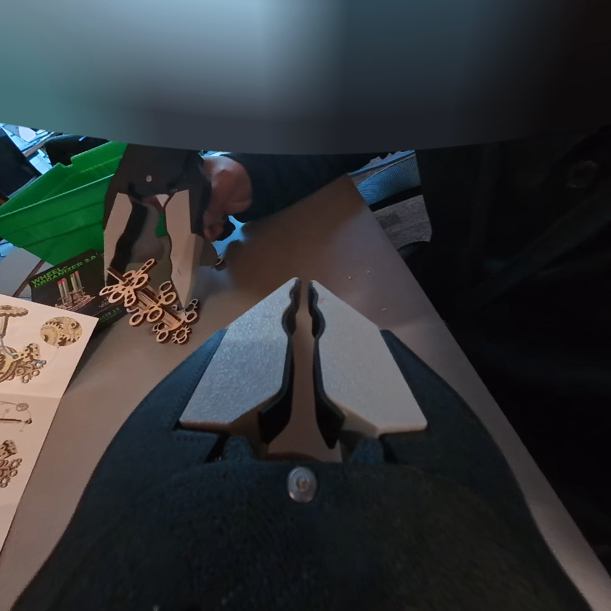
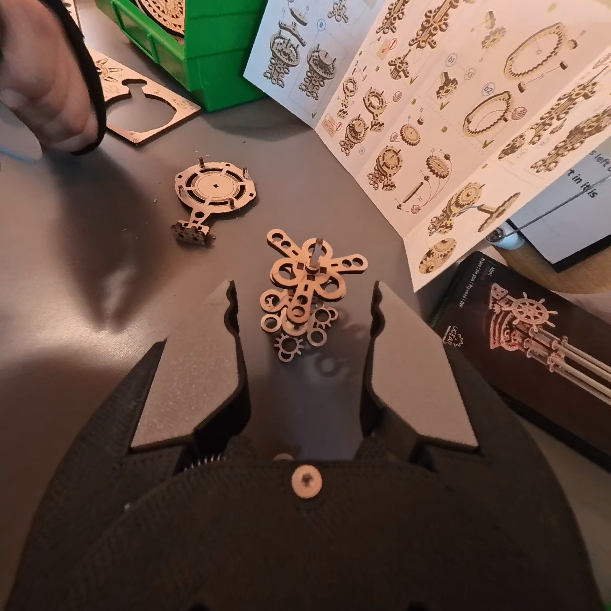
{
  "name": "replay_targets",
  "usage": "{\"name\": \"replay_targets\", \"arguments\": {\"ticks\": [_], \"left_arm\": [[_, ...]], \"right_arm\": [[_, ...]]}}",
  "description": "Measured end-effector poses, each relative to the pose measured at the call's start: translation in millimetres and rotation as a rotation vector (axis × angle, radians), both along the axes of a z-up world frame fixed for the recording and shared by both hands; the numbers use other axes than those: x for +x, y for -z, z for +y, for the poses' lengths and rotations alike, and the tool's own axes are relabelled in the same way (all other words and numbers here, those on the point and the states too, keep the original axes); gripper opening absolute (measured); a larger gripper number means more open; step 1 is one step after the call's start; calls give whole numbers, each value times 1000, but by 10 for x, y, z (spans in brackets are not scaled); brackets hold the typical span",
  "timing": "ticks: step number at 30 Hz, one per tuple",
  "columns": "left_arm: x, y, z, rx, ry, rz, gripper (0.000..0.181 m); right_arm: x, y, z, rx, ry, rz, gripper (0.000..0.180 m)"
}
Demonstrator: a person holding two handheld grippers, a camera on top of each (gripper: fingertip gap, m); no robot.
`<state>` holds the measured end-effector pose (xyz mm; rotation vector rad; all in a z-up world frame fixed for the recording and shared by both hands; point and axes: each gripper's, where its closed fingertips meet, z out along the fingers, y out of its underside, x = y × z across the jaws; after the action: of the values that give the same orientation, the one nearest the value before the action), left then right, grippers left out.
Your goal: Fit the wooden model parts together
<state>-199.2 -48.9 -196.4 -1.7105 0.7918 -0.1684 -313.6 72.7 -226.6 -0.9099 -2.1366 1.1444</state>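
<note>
A wooden assembly of stacked ring and cross pieces [image 2: 307, 291] stands on the grey table [image 2: 99, 264] with a peg sticking up from its top. My right gripper [image 2: 304, 287] is open, one finger on each side of the assembly, not touching it. A round slotted wooden disc with a stem [image 2: 211, 191] lies flat farther off to the left. My left gripper [image 1: 304, 284] is shut and empty above bare table. In the left wrist view the assembly [image 1: 148, 301] shows at the left, under the right gripper [image 1: 147, 284].
A green bin [image 2: 215, 66] and a punched-out wooden sheet [image 2: 148, 112] sit at the back left. An unfolded instruction leaflet [image 2: 429, 115] and a black box [image 2: 529, 337] lie to the right. A hand [image 2: 43, 82] is at the upper left. The table edge [image 1: 429, 297] runs on the right.
</note>
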Motion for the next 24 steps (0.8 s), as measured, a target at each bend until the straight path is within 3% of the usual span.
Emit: {"name": "replay_targets", "arguments": {"ticks": [24], "left_arm": [[-12,78,25,-8,-16,49,0]], "right_arm": [[-11,43,9,31,9,-1,77]]}}
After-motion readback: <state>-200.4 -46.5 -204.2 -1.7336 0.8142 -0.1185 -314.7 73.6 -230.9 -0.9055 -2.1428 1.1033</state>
